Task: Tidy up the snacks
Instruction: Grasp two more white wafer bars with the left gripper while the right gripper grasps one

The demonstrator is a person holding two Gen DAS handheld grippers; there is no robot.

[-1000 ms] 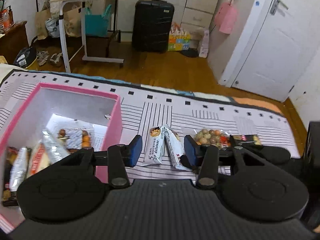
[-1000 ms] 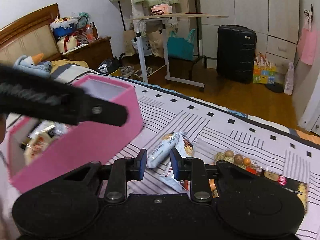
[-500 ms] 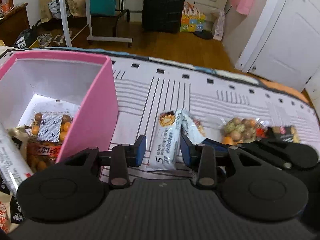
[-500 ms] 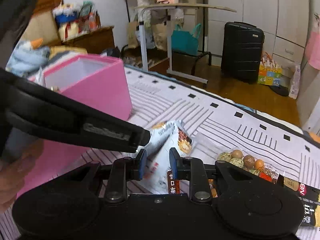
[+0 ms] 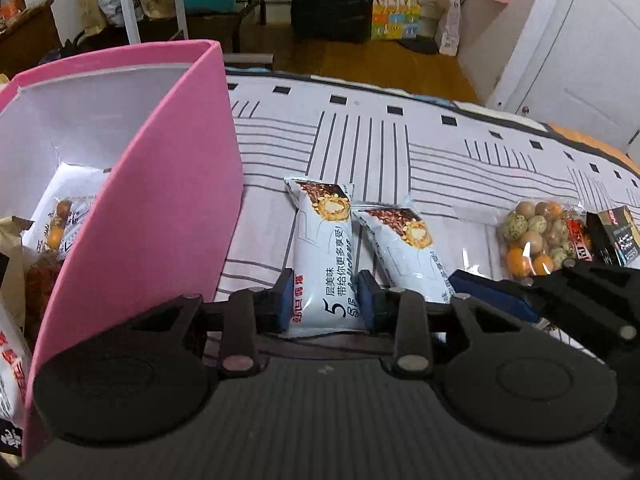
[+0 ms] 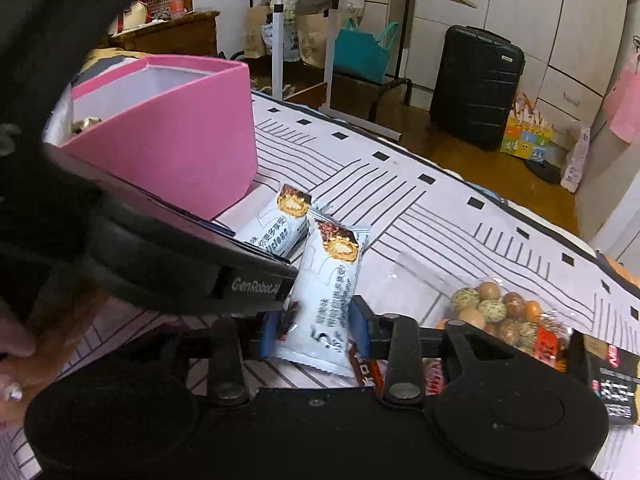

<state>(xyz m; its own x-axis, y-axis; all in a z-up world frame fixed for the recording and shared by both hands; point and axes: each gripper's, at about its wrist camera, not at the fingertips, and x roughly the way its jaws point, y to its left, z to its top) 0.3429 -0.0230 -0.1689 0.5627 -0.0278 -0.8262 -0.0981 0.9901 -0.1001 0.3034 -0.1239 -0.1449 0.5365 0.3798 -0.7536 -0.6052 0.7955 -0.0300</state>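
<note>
My left fingers [image 5: 324, 300] are pinched on the near end of a white snack bar [image 5: 323, 256] that lies flat on the striped bedspread [image 5: 400, 148]; both blue pads press its sides. This bar sits just beside the pink box [image 5: 160, 208], with only a narrow strip of bedspread between its left edge and the box wall. The box is open at the top and already has snack packets inside, among them a clear pack of round nuts [image 5: 60, 220].

My right fingers [image 6: 314, 330] straddle the near end of the second white snack bar [image 6: 328, 296] and are spreading; the bar is between the pads, and I cannot tell if the pads press it at this moment. The two bars lie side by side, nearly touching at their far corners. In the right wrist view, my left gripper body crosses low in front of the box and covers the near half of the first bar, so the room to the left of my right fingers is tight.

To the right of both bars lies a clear bag of mixed nuts [image 5: 532, 240], then a dark packet [image 5: 616, 236] near the bedspread's right edge. A red-brown packet [image 6: 366, 368] peeks out under my right fingers. Beyond the bars the bedspread is open up to its far edge.
</note>
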